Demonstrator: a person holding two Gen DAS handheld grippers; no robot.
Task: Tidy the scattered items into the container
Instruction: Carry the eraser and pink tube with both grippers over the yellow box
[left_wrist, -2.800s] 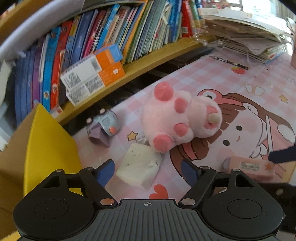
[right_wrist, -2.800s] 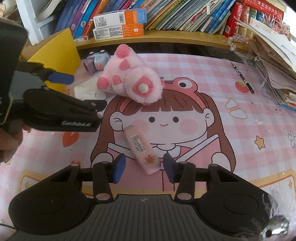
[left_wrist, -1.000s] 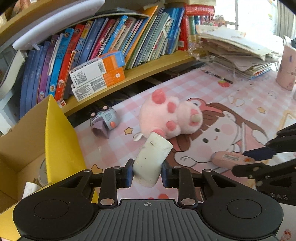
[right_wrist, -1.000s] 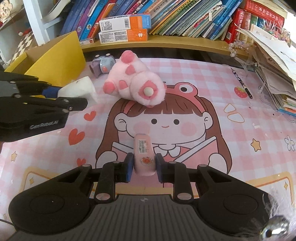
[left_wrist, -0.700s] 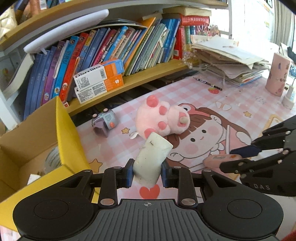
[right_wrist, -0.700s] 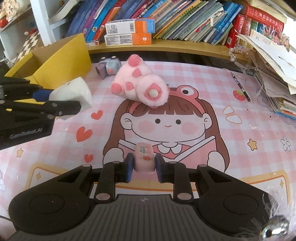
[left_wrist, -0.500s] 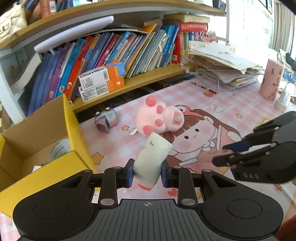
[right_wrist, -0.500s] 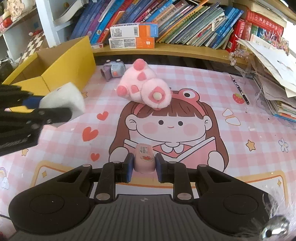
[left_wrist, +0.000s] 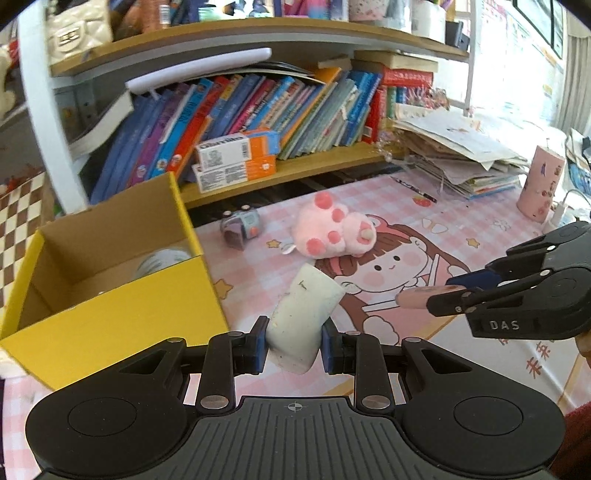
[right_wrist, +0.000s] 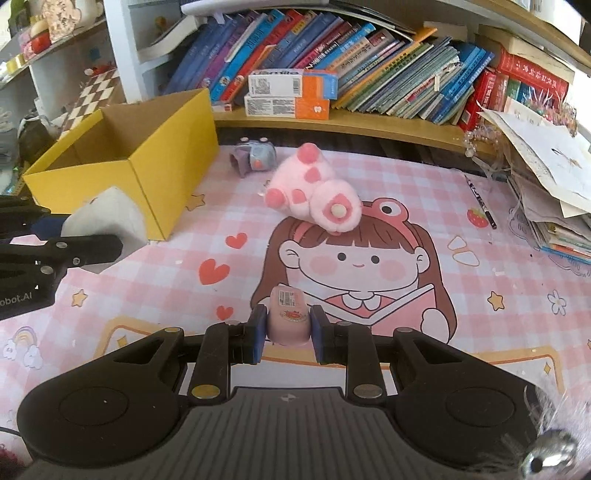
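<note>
My left gripper (left_wrist: 291, 343) is shut on a white foam block (left_wrist: 301, 314), held in the air just right of the yellow cardboard box (left_wrist: 122, 314); the same block (right_wrist: 107, 218) shows at the left of the right wrist view. My right gripper (right_wrist: 286, 332) is shut on a small pink bottle (right_wrist: 287, 315) with a label, lifted above the pink cartoon mat (right_wrist: 369, 229). On the mat lie a pink plush paw (left_wrist: 332, 230) (right_wrist: 314, 188) and a small grey-purple toy (left_wrist: 242, 227) (right_wrist: 255, 157). The box (right_wrist: 173, 173) is open at the top, and something white lies inside it.
A low wooden shelf (left_wrist: 295, 166) with books and two orange-white cartons (left_wrist: 236, 160) runs behind the mat. A paper stack (left_wrist: 461, 155), a pen (right_wrist: 480, 201) and a pink cup (left_wrist: 541, 182) stand at the right.
Both grippers rose with their objects. The left one carried the white block away from the plush toward the box, whose open top now shows. The right one lifted the pink bottle higher off the mat.
</note>
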